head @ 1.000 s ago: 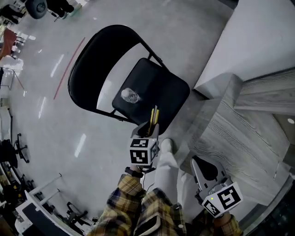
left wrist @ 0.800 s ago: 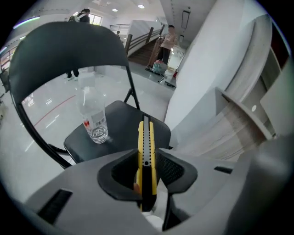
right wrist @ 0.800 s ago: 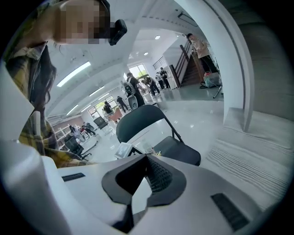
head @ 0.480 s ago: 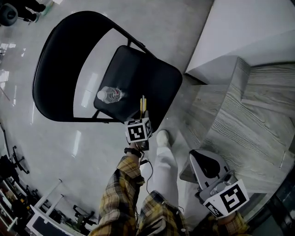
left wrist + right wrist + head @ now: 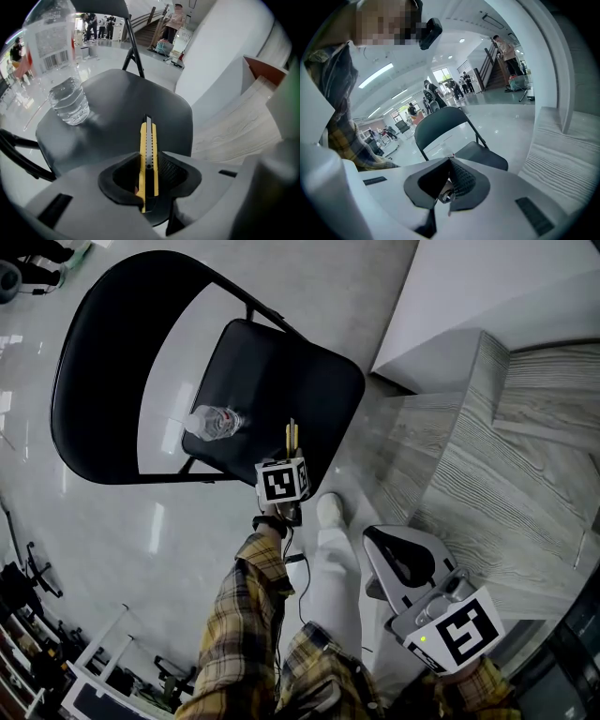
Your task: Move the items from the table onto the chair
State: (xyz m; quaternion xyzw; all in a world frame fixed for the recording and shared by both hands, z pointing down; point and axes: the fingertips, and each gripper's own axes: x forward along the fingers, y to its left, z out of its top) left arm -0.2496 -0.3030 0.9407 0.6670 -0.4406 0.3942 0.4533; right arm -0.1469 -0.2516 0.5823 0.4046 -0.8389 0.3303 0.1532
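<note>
My left gripper [image 5: 149, 190] has its jaws clamped on a yellow snap-blade utility knife [image 5: 149, 150], over the black folding chair [image 5: 117, 110]. My right gripper [image 5: 447, 187] has its jaws pressed together.

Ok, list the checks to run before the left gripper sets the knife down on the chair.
1. Utility knife clamped in left gripper: ok.
2. Knife above chair seat: ok.
3. Seat around the knife bare: ok.
4. Water bottle stands off to one side: ok.
5. Blade retracted: cannot tell.
6. Right gripper free: cannot tell; its fingers are shut, with something small at their tips.
</note>
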